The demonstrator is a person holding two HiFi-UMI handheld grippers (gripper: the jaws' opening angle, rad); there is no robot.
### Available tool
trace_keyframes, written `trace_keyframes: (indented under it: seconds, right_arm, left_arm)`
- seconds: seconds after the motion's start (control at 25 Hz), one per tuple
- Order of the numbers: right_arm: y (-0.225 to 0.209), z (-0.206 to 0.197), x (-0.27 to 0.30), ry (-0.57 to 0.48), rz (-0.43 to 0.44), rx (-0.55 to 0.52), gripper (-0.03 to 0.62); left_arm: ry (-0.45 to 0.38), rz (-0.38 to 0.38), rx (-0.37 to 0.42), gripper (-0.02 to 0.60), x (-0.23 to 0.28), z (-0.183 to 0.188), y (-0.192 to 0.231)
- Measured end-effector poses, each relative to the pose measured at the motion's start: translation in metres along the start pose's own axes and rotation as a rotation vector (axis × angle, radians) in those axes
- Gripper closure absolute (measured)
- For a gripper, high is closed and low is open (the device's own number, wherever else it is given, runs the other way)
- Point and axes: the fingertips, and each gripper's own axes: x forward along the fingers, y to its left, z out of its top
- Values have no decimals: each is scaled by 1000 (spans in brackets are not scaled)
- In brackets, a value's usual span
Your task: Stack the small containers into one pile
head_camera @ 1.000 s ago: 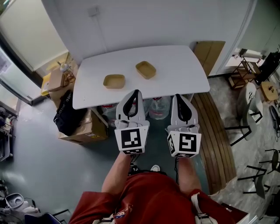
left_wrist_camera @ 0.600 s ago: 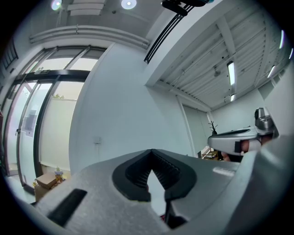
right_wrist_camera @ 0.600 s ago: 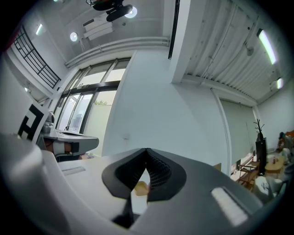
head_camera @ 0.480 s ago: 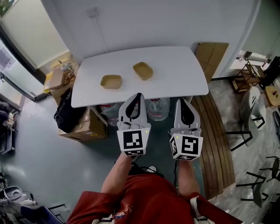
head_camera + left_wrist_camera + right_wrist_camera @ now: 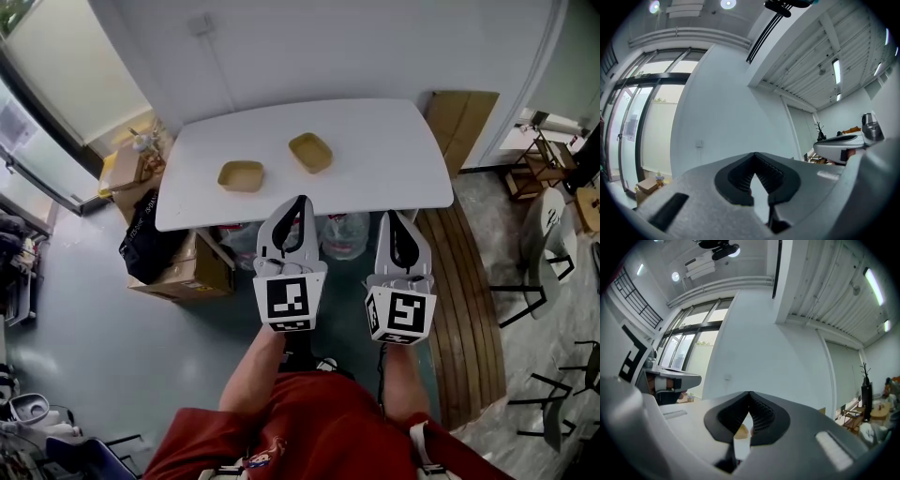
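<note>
We seem to be in a plain office or lab workroom. A white desk [image 5: 375, 159] stands against a bare white wall, with cardboard boxes [image 5: 183, 277] stacked by its left edge and water bottles [image 5: 345, 230] beneath it. Chairs [image 5: 539, 225] stand to the right. Strip lights [image 5: 836, 71] line an open ceiling above tall glass doors [image 5: 633, 122].
</note>
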Motion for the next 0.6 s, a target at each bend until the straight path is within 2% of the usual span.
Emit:
trace_keyframes:
  seconds: [0.28,0.6]
  right_arm:
    - [13,-11,38,15,14,-45,594]
    - [31,-30,110,47,25,-70,594]
  left_arm:
    - [-9,7,-19,578,28,-12,26]
    - [8,10,-35,578,81,-34,72]
